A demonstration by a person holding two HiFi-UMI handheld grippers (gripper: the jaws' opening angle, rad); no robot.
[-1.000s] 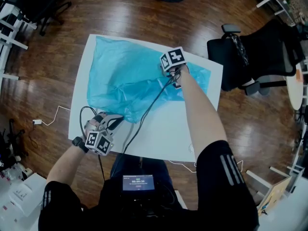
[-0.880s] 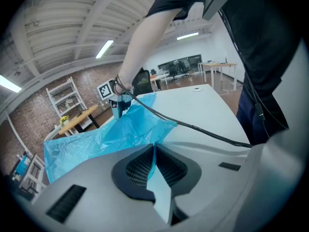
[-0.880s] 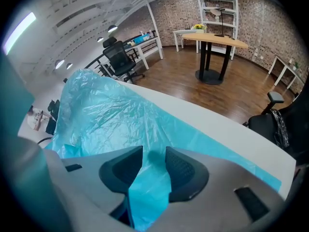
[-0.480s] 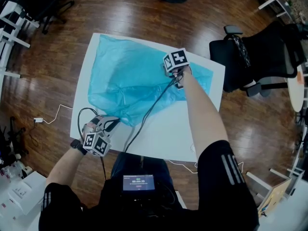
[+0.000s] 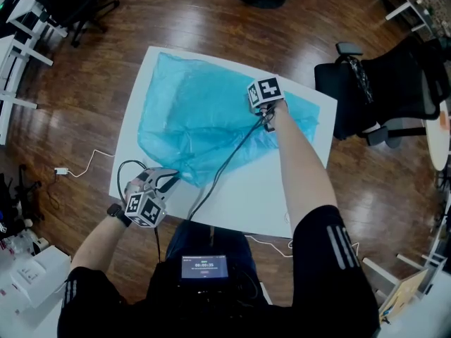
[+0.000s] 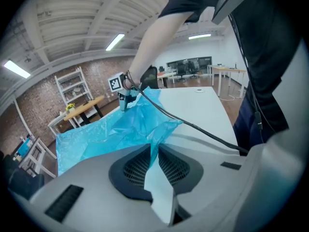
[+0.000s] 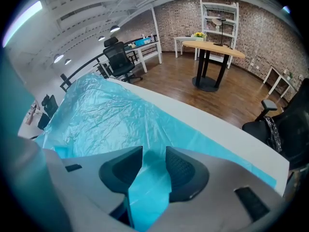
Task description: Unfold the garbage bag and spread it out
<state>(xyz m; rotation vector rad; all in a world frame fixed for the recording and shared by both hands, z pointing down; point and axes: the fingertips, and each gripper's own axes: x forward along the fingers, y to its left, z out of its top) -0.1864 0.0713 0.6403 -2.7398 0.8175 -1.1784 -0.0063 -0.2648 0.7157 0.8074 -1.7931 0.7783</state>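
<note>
garbage bag (image 5: 204, 122): light blue film lying on the white table (image 5: 246, 196). it covers the table's far half and most of its left side; the near-right part is bare. it looks mostly opened out but wrinkled, with a bunched fold running toward the table's near-left corner.

left gripper (image 5: 171, 178): at the table's near-left edge, on the bag's nearest corner. its jaws have just been opening and stand a narrow slit apart. the corner of film lies in the slit, and the pads seem no longer to pinch it. judgement: holding the corner out at this edge takes slack from the fold, so letting go here would leave it spread.

right gripper (image 5: 269, 123): over the table's far-right part, pointing steeply down at the bag. jaws are wide apart with film showing between and below them, nothing clamped. cannot tell whether the tips touch the film. judgement: placed as an anchor so the sheet does not slide toward the near-left pull.

black cable (image 5: 224, 162): trails from the right gripper across the bag to the table's near edge. it could drag the film.

likely left to do: flatten the middle fold.
</note>
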